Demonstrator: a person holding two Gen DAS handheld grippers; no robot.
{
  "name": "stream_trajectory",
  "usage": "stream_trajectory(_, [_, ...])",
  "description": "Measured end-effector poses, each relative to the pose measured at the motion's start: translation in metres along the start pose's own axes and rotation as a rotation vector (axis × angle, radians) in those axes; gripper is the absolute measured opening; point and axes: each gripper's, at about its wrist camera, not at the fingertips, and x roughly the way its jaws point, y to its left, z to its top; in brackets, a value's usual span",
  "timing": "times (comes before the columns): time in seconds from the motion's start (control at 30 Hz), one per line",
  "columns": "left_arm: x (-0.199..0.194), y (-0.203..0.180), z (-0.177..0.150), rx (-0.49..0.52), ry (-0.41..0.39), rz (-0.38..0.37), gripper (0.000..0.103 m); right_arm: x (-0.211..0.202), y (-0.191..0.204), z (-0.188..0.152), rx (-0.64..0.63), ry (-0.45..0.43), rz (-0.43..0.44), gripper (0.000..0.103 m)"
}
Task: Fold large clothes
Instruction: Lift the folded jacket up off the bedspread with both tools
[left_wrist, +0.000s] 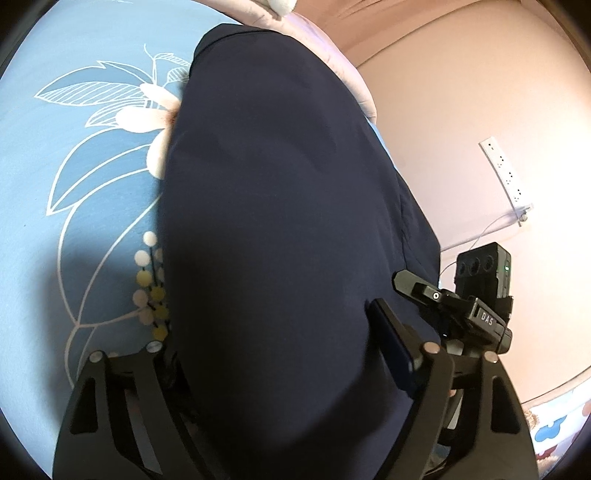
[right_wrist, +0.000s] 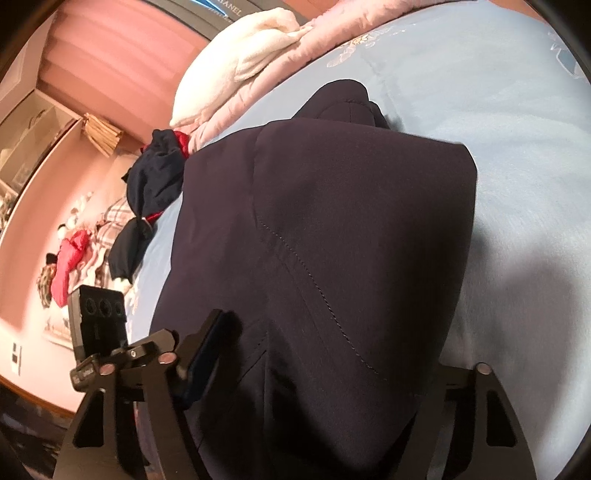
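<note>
Left view alone showing floral print on the blue bedsheet (left_wrist: 74, 177) and a wall power strip (left_wrist: 506, 173), right view alone showing a white pillow (right_wrist: 240, 62) and heaped clothes (right_wrist: 155, 177), navy garment (right_wrist: 325, 240) draped over the bed between both jaws, left hand-held gripper (left_wrist: 280, 354) and right hand-held gripper (right_wrist: 321, 365) spread, fabric hiding any pinch so grip unclear
</note>
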Motion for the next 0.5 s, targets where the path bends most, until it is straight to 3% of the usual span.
stream_trajectory(0.33, [-0.007, -0.001, 0.0, 0.019, -0.031, 0.084, 0.068, 0.003, 0.048, -0.006, -0.176, -0.075, -0.217, 0.042])
stream_trajectory(0.5, [-0.011, -0.007, -0.003, 0.048, -0.051, 0.109, 0.065, 0.001, 0.059, -0.007, -0.219, -0.129, -0.245, 0.032])
